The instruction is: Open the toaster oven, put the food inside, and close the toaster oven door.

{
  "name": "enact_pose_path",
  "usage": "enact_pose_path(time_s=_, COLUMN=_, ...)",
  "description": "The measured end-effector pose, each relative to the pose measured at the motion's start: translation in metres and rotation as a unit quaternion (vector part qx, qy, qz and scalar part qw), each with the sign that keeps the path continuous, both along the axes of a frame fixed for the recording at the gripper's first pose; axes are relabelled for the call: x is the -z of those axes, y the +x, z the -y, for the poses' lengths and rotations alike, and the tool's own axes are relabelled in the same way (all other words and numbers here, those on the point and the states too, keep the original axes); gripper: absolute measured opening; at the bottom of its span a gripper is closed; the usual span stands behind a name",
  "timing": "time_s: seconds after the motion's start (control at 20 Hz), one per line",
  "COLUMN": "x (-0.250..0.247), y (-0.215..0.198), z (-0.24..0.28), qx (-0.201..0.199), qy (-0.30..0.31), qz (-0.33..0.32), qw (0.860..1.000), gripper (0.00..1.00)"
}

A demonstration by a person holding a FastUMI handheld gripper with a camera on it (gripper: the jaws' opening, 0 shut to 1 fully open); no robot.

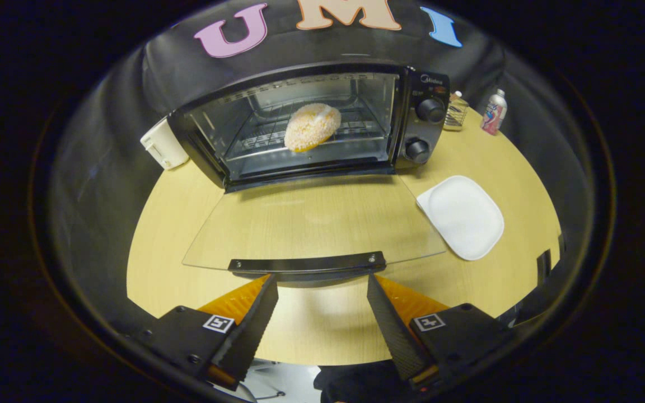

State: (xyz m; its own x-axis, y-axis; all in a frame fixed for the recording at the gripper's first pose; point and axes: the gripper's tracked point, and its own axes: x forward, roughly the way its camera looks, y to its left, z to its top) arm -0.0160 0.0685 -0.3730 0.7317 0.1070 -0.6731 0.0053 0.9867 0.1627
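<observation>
Bun point(312, 126) on the rack, glass door point(311, 224) flat open, my gripper point(321, 280) spread empty at its handle point(307, 263): a careless lift could slip and drop it.

Staged test booth, not a real kitchen. Black cloth wall point(132, 84) hangs close behind a pale wood round table point(322, 330). Kitchen props beyond the claw point(322, 280), fingers spread apart: toaster oven point(412, 112) with door down, white plate point(462, 215) ahead to the right, small bottle point(494, 112) and wire rack point(456, 115) farther back, white box point(163, 144) far left.
</observation>
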Motion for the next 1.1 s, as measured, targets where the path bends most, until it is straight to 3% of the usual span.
enact_pose_path(time_s=0.4, x=-0.046, y=0.009, z=0.001, qx=0.01, qy=0.007, qz=0.016, qw=1.0, gripper=1.0)
enact_pose_path(time_s=1.1, x=-0.084, y=0.026, z=0.003, qx=0.02, qy=0.011, qz=0.035, qw=0.999, gripper=1.0)
